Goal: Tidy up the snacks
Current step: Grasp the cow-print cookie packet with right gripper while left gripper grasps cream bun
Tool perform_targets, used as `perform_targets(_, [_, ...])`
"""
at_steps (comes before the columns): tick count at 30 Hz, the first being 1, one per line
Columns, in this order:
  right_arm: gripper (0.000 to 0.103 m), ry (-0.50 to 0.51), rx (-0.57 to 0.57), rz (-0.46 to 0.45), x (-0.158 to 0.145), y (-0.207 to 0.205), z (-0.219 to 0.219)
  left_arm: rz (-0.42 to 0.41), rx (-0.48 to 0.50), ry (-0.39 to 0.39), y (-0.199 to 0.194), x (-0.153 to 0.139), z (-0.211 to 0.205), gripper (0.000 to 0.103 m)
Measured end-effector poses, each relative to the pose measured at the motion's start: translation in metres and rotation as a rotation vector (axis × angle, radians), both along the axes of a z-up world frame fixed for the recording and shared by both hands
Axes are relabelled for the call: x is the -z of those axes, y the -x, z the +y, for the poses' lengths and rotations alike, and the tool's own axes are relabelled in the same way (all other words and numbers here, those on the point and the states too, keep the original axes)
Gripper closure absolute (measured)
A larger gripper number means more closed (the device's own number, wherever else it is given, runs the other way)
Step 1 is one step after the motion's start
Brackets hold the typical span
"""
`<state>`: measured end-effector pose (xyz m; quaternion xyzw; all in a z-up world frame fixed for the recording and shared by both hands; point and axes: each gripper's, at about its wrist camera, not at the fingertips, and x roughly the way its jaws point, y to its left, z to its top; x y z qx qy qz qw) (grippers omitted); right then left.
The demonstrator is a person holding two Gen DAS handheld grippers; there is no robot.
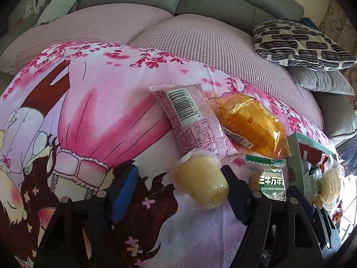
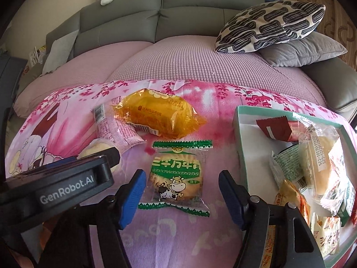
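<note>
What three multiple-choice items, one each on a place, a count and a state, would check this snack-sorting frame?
1. Where does the green cow-print biscuit packet lie?
A. inside the box
B. on the pink blanket between the right gripper's jaws
C. on the patterned pillow

2. How many wrapped snacks lie on the blanket outside the box?
A. two
B. four
C. six

3. How does the left gripper stand?
A. open, with the pale yellow bun between its jaws
C. out of view
B. shut on the pink packet

Answers: 1 B, the right wrist view shows the packet flat on the blanket between the right gripper's spread jaws. 2 B, the bun, pink packet, orange cake packet and biscuit packet. 3 A, both blue pads stand apart around the bun.
</note>
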<state>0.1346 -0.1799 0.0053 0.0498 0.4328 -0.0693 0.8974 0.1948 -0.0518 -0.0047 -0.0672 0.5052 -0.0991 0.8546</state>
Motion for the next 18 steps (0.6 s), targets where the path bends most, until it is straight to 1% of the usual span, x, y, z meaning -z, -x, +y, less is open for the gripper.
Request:
perform_targets(1, [0.035,-0.01,0.0,0.003,0.002,0.0,-0.001,-0.006,0.003,-0.002,0.0,-0.001,-0.001,0.035])
perform_targets(3, [0.04,-0.024,-0.005,0.007,0.004,-0.001,-0.001,-0.013,0.011,0.018,0.001,-0.002,-0.001,0.05])
perform_targets(4, [0.045,-0.025,-0.007,0.007,0.004,-0.001,0.0,-0.015,0.02,0.028,0.001,-0.003,-0.002,0.054])
perform_targets(5, [0.045,-0.024,-0.007,0.007,0.004,0.0,0.0,-0.017,0.027,0.031,0.002,-0.004,-0.003,0.059])
perform_targets(8, [0.048,-0.029,-0.01,0.005,0.003,0.002,0.0,-0.024,0.036,0.005,0.005,-0.006,-0.006,0.059])
perform_targets(10, [0.051,-0.041,-0.009,0.001,0.0,0.003,-0.001,-0.018,0.034,0.012,0.007,-0.007,-0.004,0.059])
perform_targets(14, [0.051,-0.05,-0.011,-0.006,-0.007,0.009,-0.003,-0.023,0.024,-0.001,0.012,-0.013,0.0,0.059])
perform_targets(18, [0.051,-0.058,-0.013,-0.021,-0.019,0.019,-0.003,-0.04,0.014,0.005,0.021,-0.025,0.006,0.059])
